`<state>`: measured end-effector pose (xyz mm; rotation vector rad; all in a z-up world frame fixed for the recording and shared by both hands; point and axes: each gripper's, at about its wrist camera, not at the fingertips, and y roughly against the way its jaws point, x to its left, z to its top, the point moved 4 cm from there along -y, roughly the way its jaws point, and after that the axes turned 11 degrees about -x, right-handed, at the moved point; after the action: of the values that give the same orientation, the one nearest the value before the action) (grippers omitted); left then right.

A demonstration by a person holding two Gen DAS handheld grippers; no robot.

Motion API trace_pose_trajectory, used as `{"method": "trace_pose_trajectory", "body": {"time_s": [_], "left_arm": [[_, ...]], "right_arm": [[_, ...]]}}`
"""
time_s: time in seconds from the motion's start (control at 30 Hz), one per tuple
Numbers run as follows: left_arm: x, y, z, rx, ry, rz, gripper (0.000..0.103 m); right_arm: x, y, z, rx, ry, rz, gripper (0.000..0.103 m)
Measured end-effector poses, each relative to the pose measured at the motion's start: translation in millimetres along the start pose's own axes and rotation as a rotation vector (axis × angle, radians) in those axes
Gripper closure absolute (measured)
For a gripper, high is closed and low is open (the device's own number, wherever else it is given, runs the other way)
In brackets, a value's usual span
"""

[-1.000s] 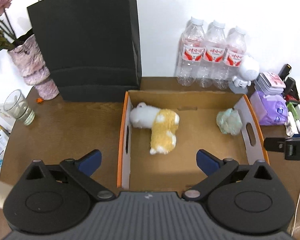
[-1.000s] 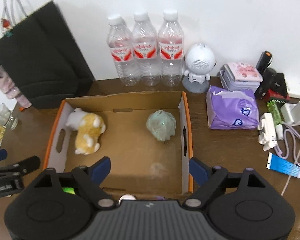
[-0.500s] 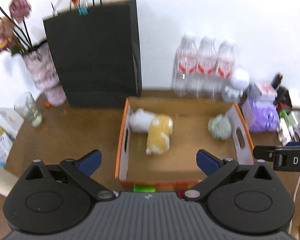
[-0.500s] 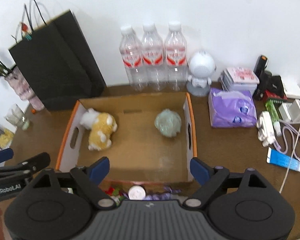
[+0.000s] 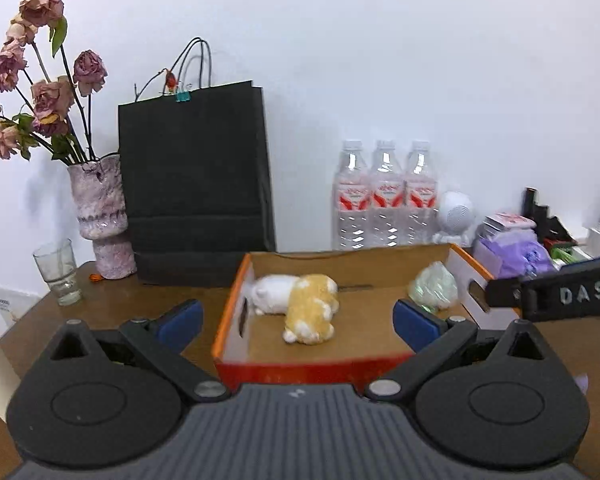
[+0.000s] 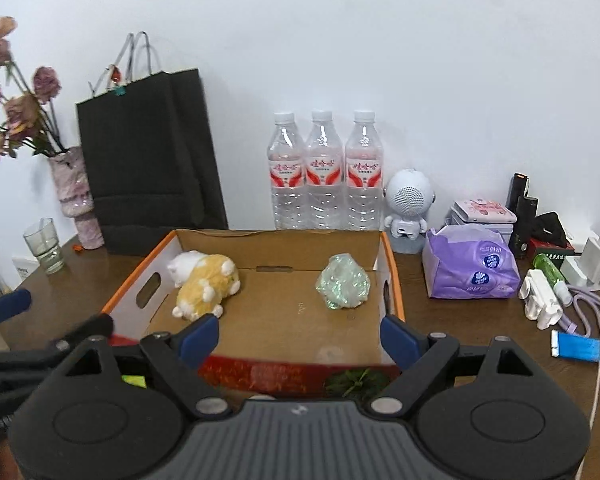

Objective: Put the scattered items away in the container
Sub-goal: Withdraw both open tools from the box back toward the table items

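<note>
An open cardboard box (image 5: 230,312) (image 6: 392,276) with orange edges stands mid-table. Inside lie a white and yellow plush toy (image 5: 300,304) (image 6: 204,280) at the left and a crumpled pale green bag (image 5: 434,286) (image 6: 343,282) at the right. My left gripper (image 5: 296,320) is open and empty, in front of the box. My right gripper (image 6: 300,336) is open and empty, also in front of the box. The right gripper's side (image 5: 556,294) shows in the left wrist view. A green item (image 6: 356,380) and a yellow-green one (image 6: 134,381) lie before the box, partly hidden.
A black paper bag (image 5: 196,184), a vase of dried roses (image 5: 100,208) and a glass (image 5: 58,276) stand at back left. Three water bottles (image 6: 324,176), a white robot speaker (image 6: 410,204), a purple tissue pack (image 6: 470,268), chargers, cables and a blue tube (image 6: 584,348) fill the right.
Both grippers have pulled back and tilted up from over the box, so the wall and flowers now show. Both stay open and empty.
</note>
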<state>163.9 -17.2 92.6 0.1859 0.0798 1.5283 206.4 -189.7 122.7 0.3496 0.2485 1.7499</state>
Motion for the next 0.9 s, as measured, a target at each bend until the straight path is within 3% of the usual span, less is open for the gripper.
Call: {"method": "trace_pose_trajectory", "body": {"time_s": [0.13,0.27,0.5,0.63,0.77,0.9], "left_arm": [[-4,16,-21,-0.04,0.013,-0.012,0.0],[1,37,-33,-0.058,0.024,0.007,0.0],[5,95,-63,0.008,0.008,0.014,0.0],[10,131,-73,0.004,0.085,0.01,0.0],[13,179,-89,-0.032,0.078,0.001,0.0],[20,219,-105,-0.013,0.125,0.007,0.0]], "right_arm": [[-5,16,-32,-0.086,-0.064,-0.001,0.016],[-8,35,-58,-0.116,-0.053,-0.017,0.016],[4,97,-105,-0.201,0.073,0.019,0.006],[11,129,-124,-0.226,0.069,0.026,0.005],[12,162,-148,-0.235,0.051,0.033,0.005],[9,195,-170,-0.213,-0.03,0.051,0.003]]}}
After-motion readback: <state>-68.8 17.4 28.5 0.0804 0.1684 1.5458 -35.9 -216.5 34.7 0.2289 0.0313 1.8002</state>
